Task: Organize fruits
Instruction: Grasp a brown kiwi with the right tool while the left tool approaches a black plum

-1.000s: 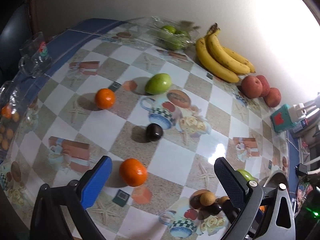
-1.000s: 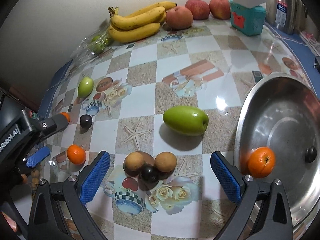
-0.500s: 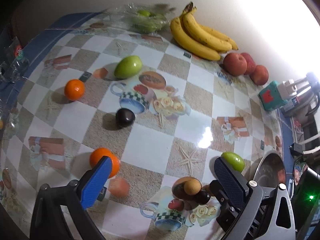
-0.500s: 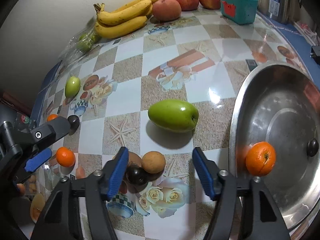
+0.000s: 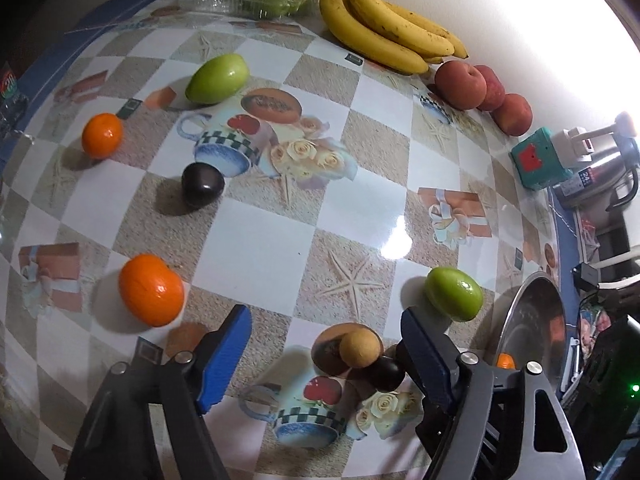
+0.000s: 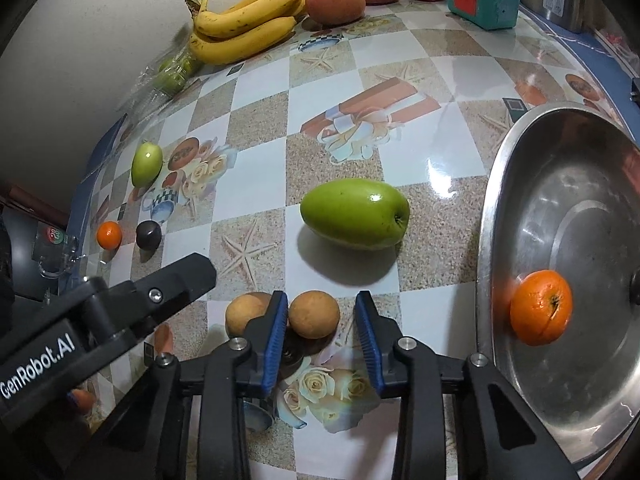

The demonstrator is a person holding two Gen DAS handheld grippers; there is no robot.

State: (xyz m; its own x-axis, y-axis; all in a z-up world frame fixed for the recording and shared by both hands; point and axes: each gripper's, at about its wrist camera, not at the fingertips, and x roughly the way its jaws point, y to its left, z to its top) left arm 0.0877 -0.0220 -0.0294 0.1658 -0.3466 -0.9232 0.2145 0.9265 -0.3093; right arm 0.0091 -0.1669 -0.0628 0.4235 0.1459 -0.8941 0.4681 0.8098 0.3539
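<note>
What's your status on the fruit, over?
Left tongs open, just closing partway, nothing between. Right tongs nearly shut around tan fruit, grip unconfirmed. Dark fruit and second tan fruit crowd it. One orange in pan.

both grippers are angled steeply down; left gripper [image 5: 326, 350] has its blue fingers [image 5: 226, 354] wide apart, just been closing in a bit, nothing gripped; right gripper [image 6: 321, 322] has narrowed a lot, blue fingers [image 6: 276, 334] with a gap left, pads not visibly pressing anything
</note>
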